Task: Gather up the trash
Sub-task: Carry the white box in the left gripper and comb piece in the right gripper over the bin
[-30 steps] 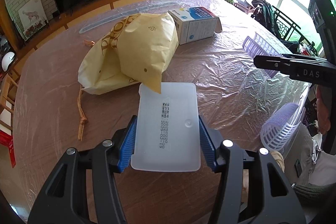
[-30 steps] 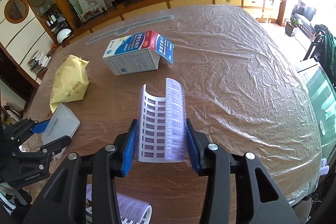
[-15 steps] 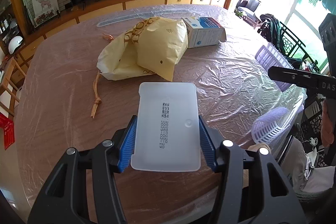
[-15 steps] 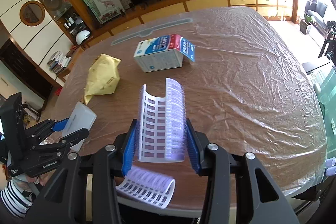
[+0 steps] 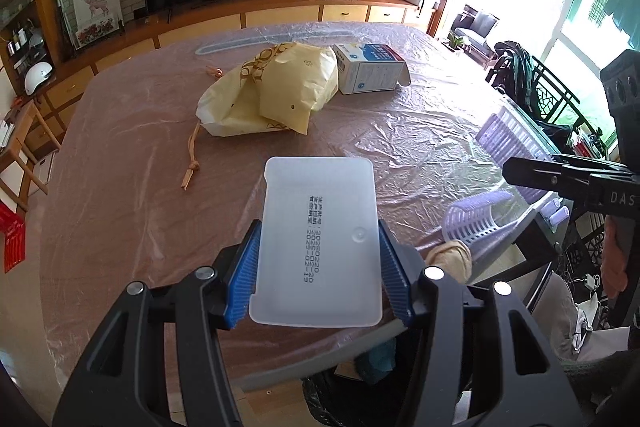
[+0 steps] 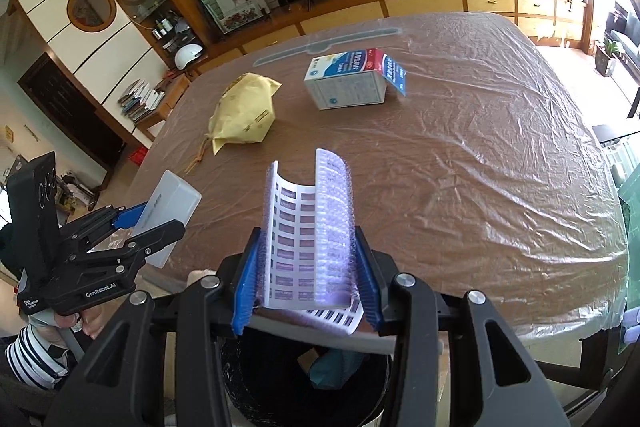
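We hold two pieces of trash above the near edge of the brown table under crinkled clear plastic sheeting point(image 6: 460, 163), over the black-lined waste bin point(image 6: 280, 379) that shows at six o'clock in both wrist views. The left gripper point(image 5: 318, 279) has its blue pads clamped on the long sides of a frosted white rectangular plastic tray point(image 5: 320, 239) printed with a date line — it looks light and fairly stiff, smooth enough to slip, so we judge the side grip near its lower half sound. The right gripper point(image 6: 306, 271) is pinched narrow on a curled purple-and-white perforated plastic blister sheet point(image 6: 310, 231), which is thin, springy and bows into a U between the pads; a second such sheet point(image 6: 336, 319) hangs just below them. Still on the table toward twelve o'clock lie a crumpled yellow paper bag with a brown cord point(image 6: 244, 115) — soft, best taken at a fold — and a white-and-blue cardboard carton with an open flap point(image 6: 348, 83), light but crushable, best gripped across its narrow faces.
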`<state>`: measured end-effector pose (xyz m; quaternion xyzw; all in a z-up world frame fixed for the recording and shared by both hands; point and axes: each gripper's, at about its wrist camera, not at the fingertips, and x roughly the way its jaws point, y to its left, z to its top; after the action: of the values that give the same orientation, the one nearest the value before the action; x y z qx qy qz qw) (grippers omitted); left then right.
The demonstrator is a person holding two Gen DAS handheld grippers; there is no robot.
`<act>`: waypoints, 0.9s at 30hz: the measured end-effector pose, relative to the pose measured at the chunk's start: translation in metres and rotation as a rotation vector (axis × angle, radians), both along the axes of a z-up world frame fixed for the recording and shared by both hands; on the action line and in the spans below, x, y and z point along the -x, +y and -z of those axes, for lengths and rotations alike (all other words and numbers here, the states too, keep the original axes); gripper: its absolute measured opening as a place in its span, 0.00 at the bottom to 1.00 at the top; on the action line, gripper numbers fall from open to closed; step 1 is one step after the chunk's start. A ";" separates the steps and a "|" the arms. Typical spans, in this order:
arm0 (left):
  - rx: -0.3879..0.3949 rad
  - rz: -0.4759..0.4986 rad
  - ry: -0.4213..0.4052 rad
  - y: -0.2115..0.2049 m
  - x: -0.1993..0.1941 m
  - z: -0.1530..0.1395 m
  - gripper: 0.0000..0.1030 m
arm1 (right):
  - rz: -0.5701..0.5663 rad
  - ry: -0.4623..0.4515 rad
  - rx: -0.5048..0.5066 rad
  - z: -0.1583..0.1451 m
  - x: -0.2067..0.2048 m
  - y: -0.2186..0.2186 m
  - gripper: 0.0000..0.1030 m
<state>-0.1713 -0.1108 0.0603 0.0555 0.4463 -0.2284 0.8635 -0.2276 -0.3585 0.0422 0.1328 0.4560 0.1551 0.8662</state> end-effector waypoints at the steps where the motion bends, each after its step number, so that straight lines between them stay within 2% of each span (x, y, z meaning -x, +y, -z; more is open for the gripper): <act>1: 0.002 -0.003 -0.001 0.000 0.003 -0.001 0.54 | -0.006 0.001 -0.004 0.000 0.003 0.000 0.41; 15: -0.016 -0.002 0.000 -0.011 0.056 -0.002 0.54 | -0.093 0.021 -0.037 0.006 0.046 0.001 0.41; 27: -0.019 0.044 0.046 -0.019 0.102 0.017 0.54 | -0.180 0.080 -0.024 0.026 0.084 0.004 0.41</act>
<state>-0.2737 -0.1300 0.0430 0.0684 0.4669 -0.2442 0.8472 -0.3119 -0.3550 0.0158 0.1081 0.4985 0.2323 0.8282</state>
